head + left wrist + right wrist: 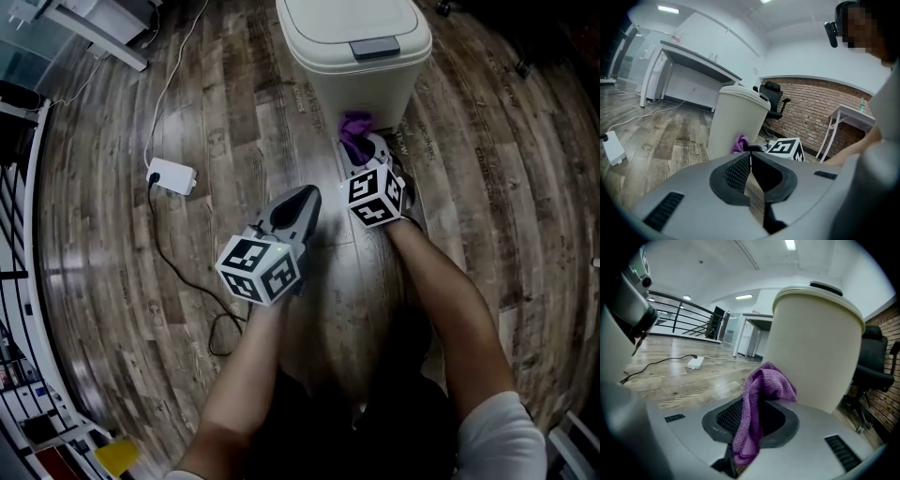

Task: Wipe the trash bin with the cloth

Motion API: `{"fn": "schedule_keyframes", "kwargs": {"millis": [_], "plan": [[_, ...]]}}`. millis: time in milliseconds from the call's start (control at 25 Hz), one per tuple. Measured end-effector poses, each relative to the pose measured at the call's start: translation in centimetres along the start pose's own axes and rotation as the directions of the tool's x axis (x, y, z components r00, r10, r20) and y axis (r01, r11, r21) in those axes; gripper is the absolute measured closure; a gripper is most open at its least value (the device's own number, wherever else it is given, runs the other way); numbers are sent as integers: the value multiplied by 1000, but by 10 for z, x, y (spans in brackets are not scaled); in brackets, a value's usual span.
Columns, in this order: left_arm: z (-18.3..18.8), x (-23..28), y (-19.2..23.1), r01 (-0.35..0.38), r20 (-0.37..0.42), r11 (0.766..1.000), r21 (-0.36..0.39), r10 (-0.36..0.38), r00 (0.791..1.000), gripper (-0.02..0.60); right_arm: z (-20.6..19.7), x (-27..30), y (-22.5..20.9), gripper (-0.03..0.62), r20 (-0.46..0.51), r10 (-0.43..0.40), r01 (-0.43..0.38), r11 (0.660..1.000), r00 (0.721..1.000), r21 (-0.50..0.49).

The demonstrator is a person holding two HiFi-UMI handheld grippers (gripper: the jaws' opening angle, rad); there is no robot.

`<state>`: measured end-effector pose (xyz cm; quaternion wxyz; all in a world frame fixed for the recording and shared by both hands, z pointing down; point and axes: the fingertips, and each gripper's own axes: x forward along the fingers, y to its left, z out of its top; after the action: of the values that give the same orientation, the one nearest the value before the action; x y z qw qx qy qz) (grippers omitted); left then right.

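You hold the right gripper low and clamped on the purple cloth, so its bunched end meets the trash bin wall just ahead of the jaws (actual contact is hard to confirm). Your left gripper, jaws together and empty, hangs beside it, clear of the wiping.

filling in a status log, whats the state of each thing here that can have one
trash bin: upright, lid shut
cloth: bunched, clamped in the right gripper, close to the bin's wall
right gripper: shut on the cloth
left gripper: jaws together, empty, off the bin
white power adapter: lying flat, cables attached
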<state>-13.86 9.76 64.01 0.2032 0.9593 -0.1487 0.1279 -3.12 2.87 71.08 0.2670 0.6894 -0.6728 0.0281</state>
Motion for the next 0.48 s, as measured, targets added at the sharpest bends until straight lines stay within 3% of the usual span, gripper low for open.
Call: {"fn": "schedule_keyframes", "kwargs": {"millis": [240, 480], "plan": [[4, -10, 10, -40, 8, 999, 20, 39, 999, 575, 18, 9, 71, 513, 29, 207, -203, 973, 978, -105], [0, -13, 21, -72, 8, 997, 13, 72, 997, 575, 5, 3, 69, 513, 28, 211, -208, 974, 977, -89]]}}
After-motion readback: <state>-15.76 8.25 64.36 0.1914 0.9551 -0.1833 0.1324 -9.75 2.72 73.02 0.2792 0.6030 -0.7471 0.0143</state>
